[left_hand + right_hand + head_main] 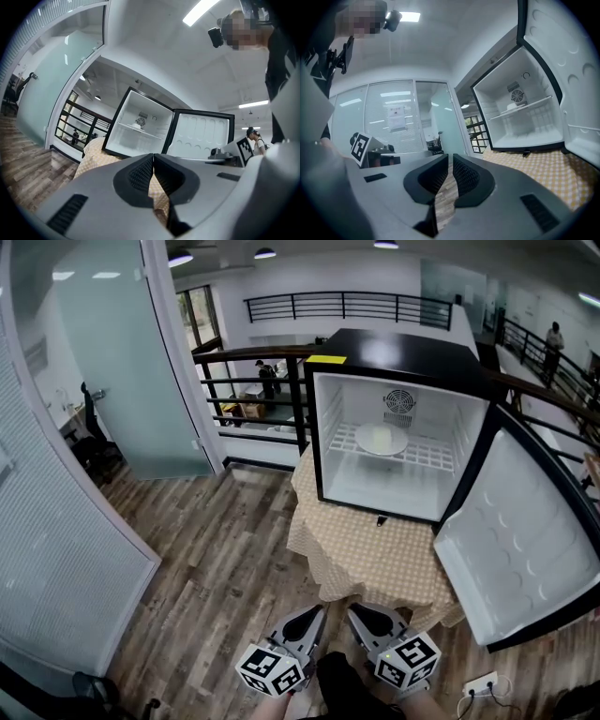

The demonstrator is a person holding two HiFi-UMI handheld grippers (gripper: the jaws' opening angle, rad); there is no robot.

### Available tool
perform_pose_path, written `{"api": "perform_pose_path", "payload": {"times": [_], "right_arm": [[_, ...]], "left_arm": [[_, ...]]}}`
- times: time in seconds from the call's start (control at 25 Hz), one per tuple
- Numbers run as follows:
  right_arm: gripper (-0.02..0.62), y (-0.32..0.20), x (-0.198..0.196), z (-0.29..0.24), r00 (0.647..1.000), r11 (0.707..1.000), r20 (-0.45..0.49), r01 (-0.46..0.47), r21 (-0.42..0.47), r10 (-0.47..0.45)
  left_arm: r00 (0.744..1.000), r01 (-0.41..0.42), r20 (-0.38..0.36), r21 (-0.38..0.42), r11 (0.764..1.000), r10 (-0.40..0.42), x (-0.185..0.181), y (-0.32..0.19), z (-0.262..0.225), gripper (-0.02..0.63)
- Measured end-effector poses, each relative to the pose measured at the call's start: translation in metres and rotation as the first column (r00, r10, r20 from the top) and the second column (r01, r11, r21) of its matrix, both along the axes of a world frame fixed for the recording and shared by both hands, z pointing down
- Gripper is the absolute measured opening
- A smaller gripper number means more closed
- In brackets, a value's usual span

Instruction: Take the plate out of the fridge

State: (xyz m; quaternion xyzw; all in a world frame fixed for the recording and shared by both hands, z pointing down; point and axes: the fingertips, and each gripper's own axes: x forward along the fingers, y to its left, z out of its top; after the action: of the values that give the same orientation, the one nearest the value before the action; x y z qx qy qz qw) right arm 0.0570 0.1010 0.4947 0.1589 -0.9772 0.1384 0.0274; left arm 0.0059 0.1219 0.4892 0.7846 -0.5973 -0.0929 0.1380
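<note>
Left gripper point(316, 612) and right gripper point(355, 610): both clenched, empty. Plate point(381, 439) lies on the shelf point(429, 458), well ahead of both. Risk: a shallow pinch on its thin rim may slip; right gripper may strike the open door point(525, 549)

Grey claws point(153, 157) point(450, 157), seemingly ribbed black pads point(140, 174)

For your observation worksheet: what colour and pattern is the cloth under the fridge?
A tan-and-white check. The tablecloth shows best in the head view.
</note>
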Motion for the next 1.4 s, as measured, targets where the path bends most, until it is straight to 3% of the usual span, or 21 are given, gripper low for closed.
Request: {"api": "perform_pose_path", "payload": {"times": [0.56,1.4], "right_arm": [[0.051,-0.082,-0.043,-0.004,1.0,1.0,-0.003,-0.008,-0.001,0.008],[0.051,-0.2,-0.082,-0.016,0.995,0.995,0.037,-0.094,0.011,0.094]], "left_arm": [[0.999,-0.051,0.002,-0.01,0.999,0.051,-0.034,-0.094,-0.002,0.009],[0.986,-0.158,0.048,0.005,0.987,0.158,-0.057,-0.216,-0.02,0.009]]}}
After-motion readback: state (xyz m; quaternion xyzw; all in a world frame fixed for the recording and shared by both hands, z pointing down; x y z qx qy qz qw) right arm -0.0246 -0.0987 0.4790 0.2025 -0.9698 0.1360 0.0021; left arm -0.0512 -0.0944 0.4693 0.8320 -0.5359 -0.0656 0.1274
